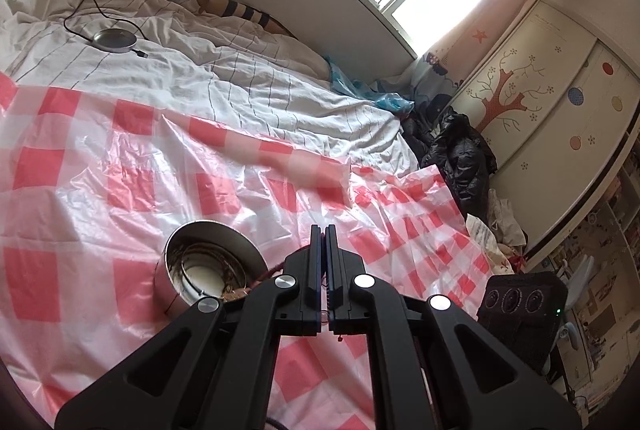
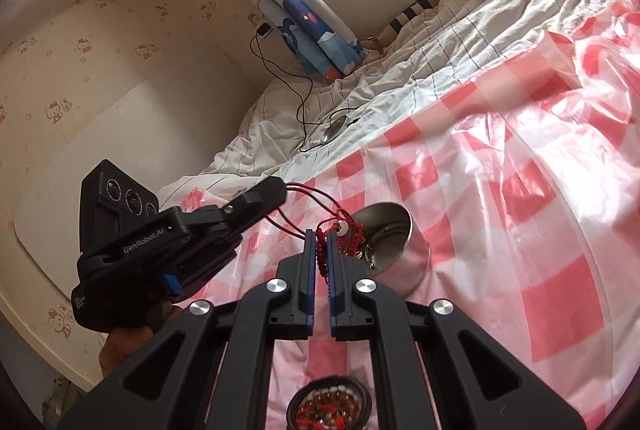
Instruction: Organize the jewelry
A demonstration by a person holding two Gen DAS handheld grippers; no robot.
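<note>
A red cord necklace (image 2: 320,254) with a knotted length and a pale disc pendant (image 2: 342,228) hangs over the pink checked plastic sheet (image 2: 500,230). My right gripper (image 2: 320,234) is shut on its knotted part. To the left, my left gripper (image 2: 278,191) is shut on the thin red loop of the same cord. In the left wrist view the left gripper (image 1: 324,228) shows its fingers pressed together, with a bit of red cord (image 1: 274,270) beside them. An open metal tin (image 2: 390,242) lies just right of the pendant; the tin (image 1: 208,262) holds more jewelry.
A small round dish of beads (image 2: 328,406) lies under my right gripper. A silver disc with a black cable (image 1: 114,38) rests on the striped white bedding. Black clothes (image 1: 460,157) and a decorated wardrobe (image 1: 540,109) stand beyond the bed. A white headboard (image 2: 120,169) is at left.
</note>
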